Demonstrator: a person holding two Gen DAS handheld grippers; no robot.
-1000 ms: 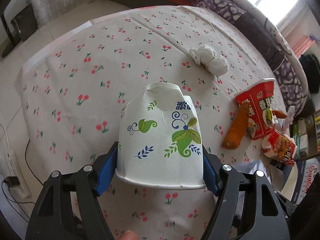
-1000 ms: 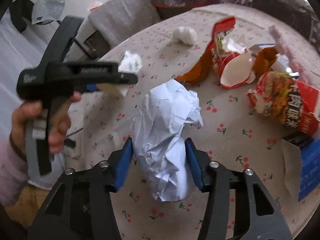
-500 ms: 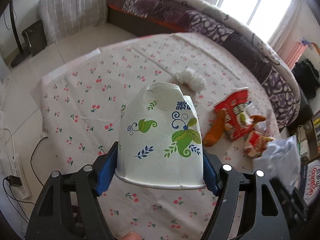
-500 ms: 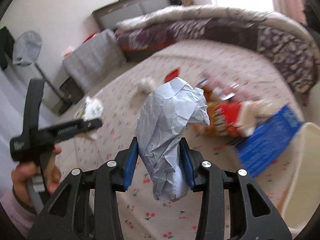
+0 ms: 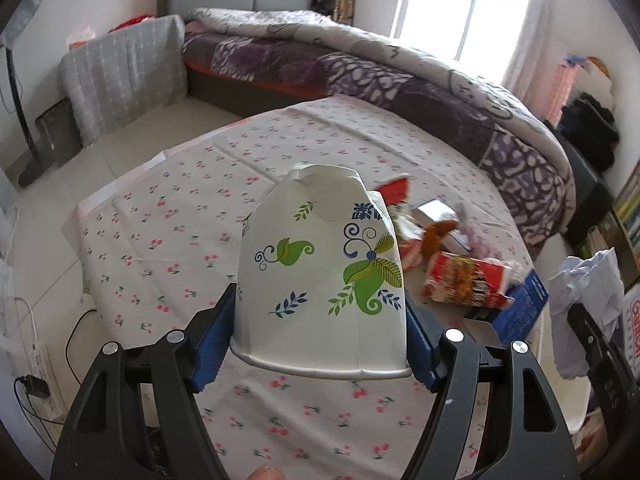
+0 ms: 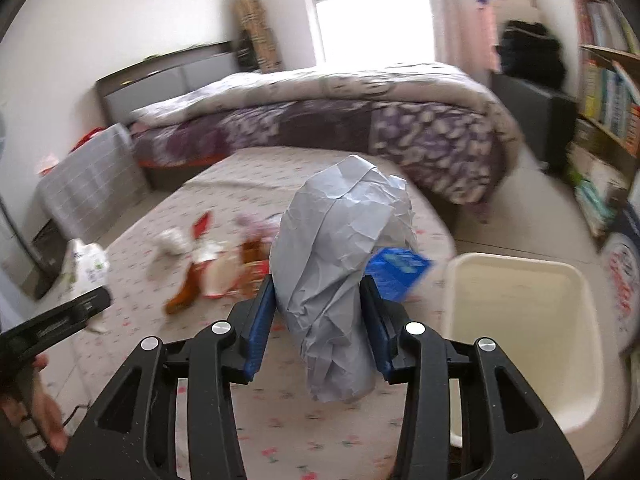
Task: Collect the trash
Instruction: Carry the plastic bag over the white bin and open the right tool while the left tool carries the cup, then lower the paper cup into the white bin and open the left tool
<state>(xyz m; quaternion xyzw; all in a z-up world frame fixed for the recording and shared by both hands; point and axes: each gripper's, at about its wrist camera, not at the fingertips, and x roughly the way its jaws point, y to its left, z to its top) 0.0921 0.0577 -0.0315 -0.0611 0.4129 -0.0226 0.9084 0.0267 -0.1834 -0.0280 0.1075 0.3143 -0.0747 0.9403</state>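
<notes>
My left gripper [image 5: 320, 320] is shut on a dented white paper cup [image 5: 320, 264] with green leaf prints, held bottom-up above the cherry-print tablecloth [image 5: 168, 220]. Between the blue pads of my right gripper [image 6: 320, 312] sits a crumpled wad of pale paper [image 6: 340, 232], gripped and hanging over the table's near right corner. A white plastic bin [image 6: 452, 280] stands just to the right of that wad, below table height. More litter lies on the table: red snack packets [image 5: 468, 280], an orange wrapper [image 6: 186, 292] and a blue box [image 5: 520, 304].
A bed with a purple quilt [image 5: 400, 80] runs behind the table. A bookshelf [image 6: 608, 92] stands at the right, a grey cushion [image 5: 124, 68] at the left. A power strip and cables [image 5: 36, 368] lie on the floor. The other hand-held gripper [image 6: 60, 320] shows at the left edge.
Both grippers rose from the table with their loads and tipped up, bringing the bed and window into view. The right one swung to the right, so the white bin now shows.
</notes>
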